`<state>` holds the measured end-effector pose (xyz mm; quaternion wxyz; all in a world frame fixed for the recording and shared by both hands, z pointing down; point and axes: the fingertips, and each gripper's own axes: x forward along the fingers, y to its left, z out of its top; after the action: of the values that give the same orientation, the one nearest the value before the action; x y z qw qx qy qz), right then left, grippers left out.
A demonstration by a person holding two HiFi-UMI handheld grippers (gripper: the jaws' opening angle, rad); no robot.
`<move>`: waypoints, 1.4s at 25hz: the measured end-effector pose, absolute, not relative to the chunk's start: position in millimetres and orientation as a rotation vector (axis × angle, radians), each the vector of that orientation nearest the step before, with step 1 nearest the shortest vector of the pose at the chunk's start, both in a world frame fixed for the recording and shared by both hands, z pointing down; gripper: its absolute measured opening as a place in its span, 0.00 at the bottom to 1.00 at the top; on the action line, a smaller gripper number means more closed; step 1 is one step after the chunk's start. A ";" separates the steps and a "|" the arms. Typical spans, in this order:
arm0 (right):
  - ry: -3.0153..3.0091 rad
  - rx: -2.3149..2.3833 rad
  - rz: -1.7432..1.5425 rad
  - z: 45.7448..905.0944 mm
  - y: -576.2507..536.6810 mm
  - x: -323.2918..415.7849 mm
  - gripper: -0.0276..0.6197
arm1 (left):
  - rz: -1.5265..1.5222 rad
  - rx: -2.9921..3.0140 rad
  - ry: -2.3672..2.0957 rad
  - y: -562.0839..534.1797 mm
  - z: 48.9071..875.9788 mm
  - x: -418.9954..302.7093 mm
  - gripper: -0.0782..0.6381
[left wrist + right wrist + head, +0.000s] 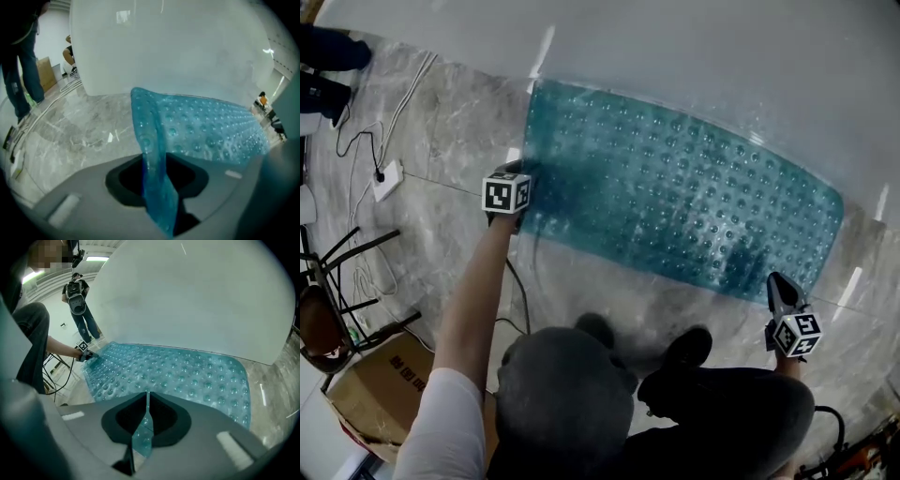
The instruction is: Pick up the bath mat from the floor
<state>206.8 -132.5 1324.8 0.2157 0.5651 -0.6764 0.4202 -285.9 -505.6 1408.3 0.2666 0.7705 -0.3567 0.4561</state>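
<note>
While bath mat (684,202) lies mostly on floor (450,122), left gripper (157,187) fingers clamp its left edge, right gripper (143,427) fingers its near-right corner.

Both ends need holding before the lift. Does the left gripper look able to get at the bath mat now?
Likely yes: the left gripper seems to pinch the bath mat by its upturned edge; nothing blocks it.

From the head view, the fingers of the left gripper (516,218) sit under its own marker cube (506,192), covering that corner of the bath mat (684,202). The person's head (562,394) blocks the floor (450,127) right below the mat. Left of the mat, the cardboard box (380,384) and chair (317,323) get clipped by the frame, and the box print is unreadable. The figures (263,99) beyond the mat in the left gripper view are too tiny to make out.
</note>
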 end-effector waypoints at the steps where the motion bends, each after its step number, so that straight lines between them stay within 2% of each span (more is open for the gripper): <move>1: -1.861 1.587 1.150 1327.3 -131.8 211.9 0.08 | 1.223 2.105 -0.953 -502.4 1404.5 -281.9 0.26; 4: -1.795 1.706 1.158 1331.7 -121.8 237.8 0.08 | 1.203 2.177 -0.906 -490.9 1393.5 -266.5 0.16; 7: -1.694 1.805 1.149 1336.1 -107.1 276.1 0.08 | 1.146 2.216 -0.854 -480.0 1381.5 -245.9 0.15; 10: -1.597 1.832 1.106 1358.2 -104.5 307.7 0.15 | 1.111 2.235 -0.868 -474.6 1353.2 -241.3 0.14; 17: -1.408 1.876 1.091 1390.7 -82.4 388.6 0.34 | 0.994 2.289 -0.799 -437.8 1326.7 -206.4 0.14; 21: -1.339 1.854 1.139 1407.1 -75.2 422.7 0.50 | 1.018 2.326 -0.739 -420.2 1323.9 -186.5 0.15; 22: -1.326 1.847 1.152 1411.0 -74.5 429.9 0.58 | 1.024 2.330 -0.723 -415.8 1324.6 -181.9 0.15; 25: -1.310 1.826 1.232 1425.1 -74.0 441.4 0.71 | 1.030 2.336 -0.677 -405.5 1328.5 -167.3 0.15; 28: -1.312 1.782 1.307 1439.7 -75.6 440.3 0.78 | 1.036 2.345 -0.642 -398.1 1332.5 -156.0 0.15; 32: -1.328 1.782 1.335 1446.1 -75.6 435.9 0.76 | 1.038 2.356 -0.622 -387.5 1334.8 -147.3 0.15; 35: -1.330 1.790 1.280 1441.8 -73.8 433.7 0.57 | 1.018 2.358 -0.624 -383.5 1333.5 -142.1 0.15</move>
<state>433.7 -73.8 1441.8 0.2813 0.6679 -0.4964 0.4778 -142.1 -383.5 1333.5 0.2466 0.8646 -0.2287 0.3733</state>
